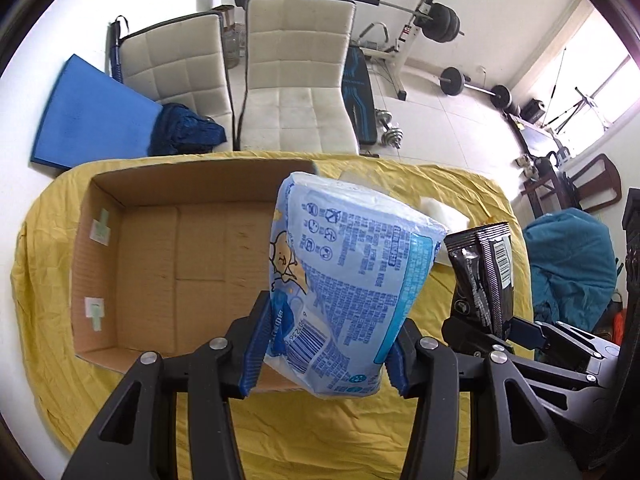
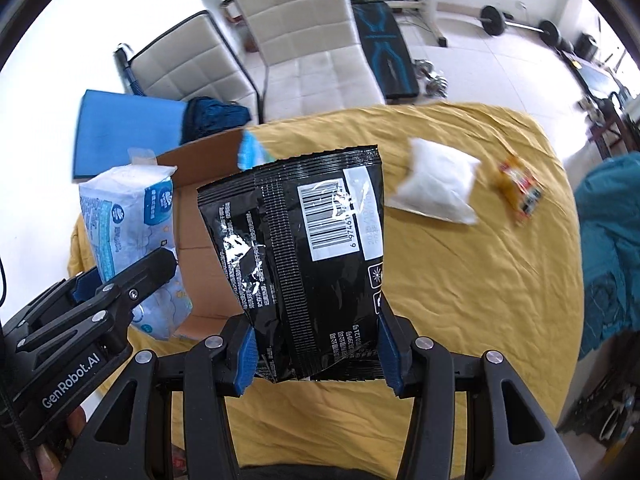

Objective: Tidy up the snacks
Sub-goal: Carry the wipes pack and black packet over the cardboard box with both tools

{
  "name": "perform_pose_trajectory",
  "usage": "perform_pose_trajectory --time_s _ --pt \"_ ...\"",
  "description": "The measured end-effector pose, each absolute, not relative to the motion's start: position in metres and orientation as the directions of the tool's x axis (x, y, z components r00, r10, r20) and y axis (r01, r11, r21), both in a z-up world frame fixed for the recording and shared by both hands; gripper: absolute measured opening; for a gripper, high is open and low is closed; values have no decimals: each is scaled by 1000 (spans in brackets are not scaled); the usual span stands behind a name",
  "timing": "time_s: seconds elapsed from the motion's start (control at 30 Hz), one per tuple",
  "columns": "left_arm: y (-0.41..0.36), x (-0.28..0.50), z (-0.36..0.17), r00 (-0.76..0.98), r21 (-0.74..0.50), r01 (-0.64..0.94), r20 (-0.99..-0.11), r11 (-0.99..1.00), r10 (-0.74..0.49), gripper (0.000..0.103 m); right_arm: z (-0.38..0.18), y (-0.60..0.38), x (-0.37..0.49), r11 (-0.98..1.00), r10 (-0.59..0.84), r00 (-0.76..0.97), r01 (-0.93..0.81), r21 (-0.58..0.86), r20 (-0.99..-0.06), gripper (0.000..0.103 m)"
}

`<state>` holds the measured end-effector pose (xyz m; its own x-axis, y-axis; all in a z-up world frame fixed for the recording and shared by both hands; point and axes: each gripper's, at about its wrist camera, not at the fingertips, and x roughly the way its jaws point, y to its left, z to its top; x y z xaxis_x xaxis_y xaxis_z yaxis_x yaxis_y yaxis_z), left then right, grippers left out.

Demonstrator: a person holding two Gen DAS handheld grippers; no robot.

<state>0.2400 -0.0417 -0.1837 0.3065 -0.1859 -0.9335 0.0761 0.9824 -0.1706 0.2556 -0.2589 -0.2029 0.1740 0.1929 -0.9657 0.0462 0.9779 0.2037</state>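
Clearly, left tool (image 1: 324,354) grips a blue barcoded pack (image 1: 344,280); right tool (image 2: 316,354), beside "GenRobot.AI" lettering, grips a black barcoded bag (image 2: 304,248).

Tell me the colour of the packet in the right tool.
Glossy black packet with a white barcode panel, clearest in the right wrist view, gripped in the right tool.

blue pack (image 1: 344,280) raised; black packet (image 2: 308,256) raised
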Motion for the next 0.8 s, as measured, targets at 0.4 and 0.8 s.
perform_pose_trajectory --time_s 0.4,0.8 --pt "67 285 -224 232 -189 -22 -956 982 -179 47 -240 -151 315 975 222 122 0 224 -967 52" --pt "138 343 -323 38 -306 -164 -952 938 -304 47 -337 -86 372 976 214 -1 37 214 -977 52"
